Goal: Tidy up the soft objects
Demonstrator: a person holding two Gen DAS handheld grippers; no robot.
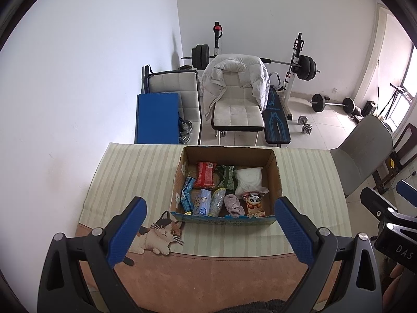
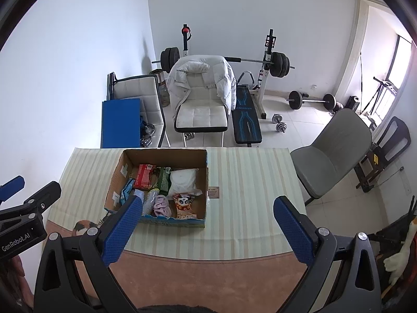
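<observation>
An open cardboard box (image 1: 275, 172) (image 2: 116, 180) stands on the table. It holds several soft items: a white pouch (image 1: 249, 178) (image 2: 183, 180), a red packet (image 1: 206, 174) (image 2: 143, 174), a green cloth (image 1: 226, 177), a pink cloth (image 1: 234, 204) (image 2: 162, 205), a panda snack bag (image 1: 255, 204) (image 2: 184, 206), a glittery pouch (image 1: 217, 202) and blue packets (image 1: 188, 195). My left gripper (image 1: 210, 230) is open and empty, above the table before the box. My right gripper (image 2: 207, 230) is open and empty, right of the box's front.
The table (image 2: 247, 182) has a striped cloth with a cat print (image 1: 159, 234). Behind it stand white chairs (image 1: 237, 112), a blue board (image 1: 156, 117) and a weight bench (image 1: 276, 120). A grey chair (image 2: 331, 151) stands at the table's right.
</observation>
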